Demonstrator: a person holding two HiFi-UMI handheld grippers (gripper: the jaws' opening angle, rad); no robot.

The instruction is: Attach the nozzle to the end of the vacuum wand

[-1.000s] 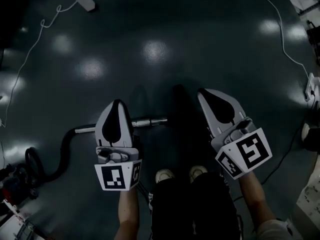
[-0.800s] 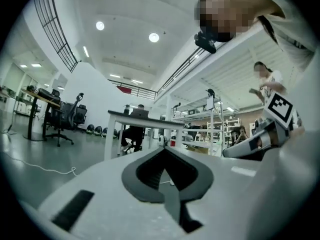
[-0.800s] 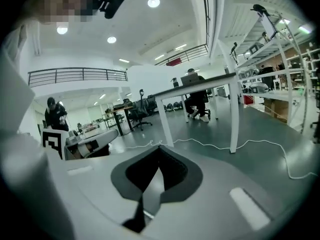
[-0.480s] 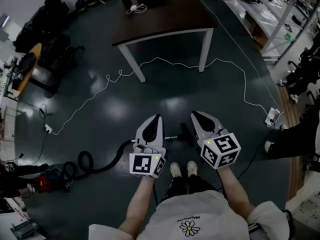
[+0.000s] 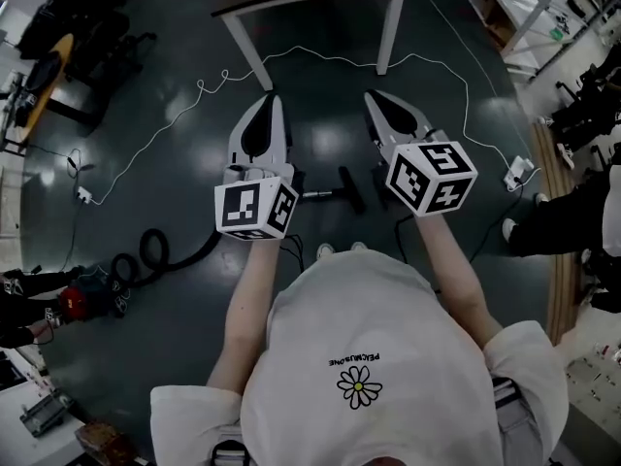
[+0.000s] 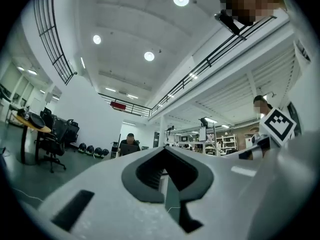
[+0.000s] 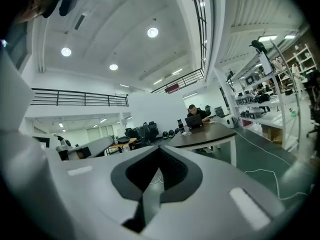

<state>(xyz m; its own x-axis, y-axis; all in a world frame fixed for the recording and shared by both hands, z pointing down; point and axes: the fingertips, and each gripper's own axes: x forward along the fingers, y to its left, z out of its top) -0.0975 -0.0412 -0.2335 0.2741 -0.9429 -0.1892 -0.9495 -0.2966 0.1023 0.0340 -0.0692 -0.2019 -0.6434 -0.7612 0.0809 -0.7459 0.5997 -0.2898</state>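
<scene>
Both closed, both empty.

- Left hand-held gripper (image 5: 268,101): jaws fully together in the left gripper view, nothing between them. It is held up in the air, pointing out across the room rather than at the floor.
- Right hand-held gripper (image 5: 375,98): same state, jaws together with nothing in them. It is held level beside the left one, and the two are apart and roughly parallel.
- Vacuum wand (image 5: 316,194): a metal tube lying on the floor (image 5: 194,163), just ahead of the person's shoes (image 5: 325,250) and below the gap between the two grippers. Neither gripper touches it.
- Nozzle (image 5: 351,189): a black piece on the floor at the wand's free end, lying at an angle to the tube. The head view is too dark and small to tell whether it is seated on the wand or only lies against it.
- Hose (image 5: 184,253): black. It runs from the wand's other end to the left and coils toward the vacuum body (image 5: 85,301) at the left edge.
- Bench (image 5: 310,0): dark top, white legs, standing farther out in front. A white cable (image 5: 330,61) snakes over the floor ahead of it.
- The right gripper view shows someone with a laptop (image 7: 193,118) at the bench's far end.
</scene>
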